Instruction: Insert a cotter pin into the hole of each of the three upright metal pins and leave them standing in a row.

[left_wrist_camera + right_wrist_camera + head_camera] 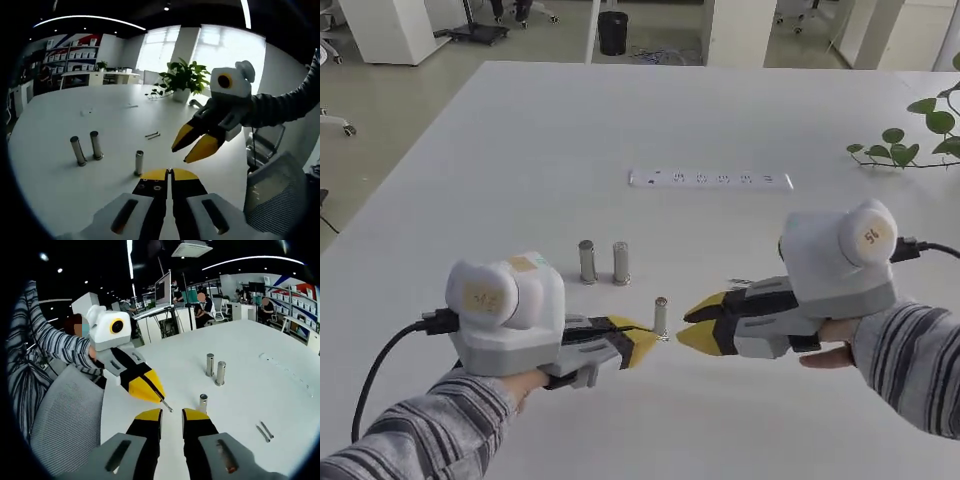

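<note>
At nine o'clock of near pin (660,316), left gripper (648,344) clamps cotter pin (166,406); right gripper (683,325) gapes empty. Skewed push risks toppling.

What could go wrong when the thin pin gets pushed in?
The near metal pin stands free on the table, and the right gripper beside it is open, not holding it. A push from the cotter pin could tip it over. The cotter pin is thin and pinched only at the tip of the left gripper, so it could slip out.
</note>
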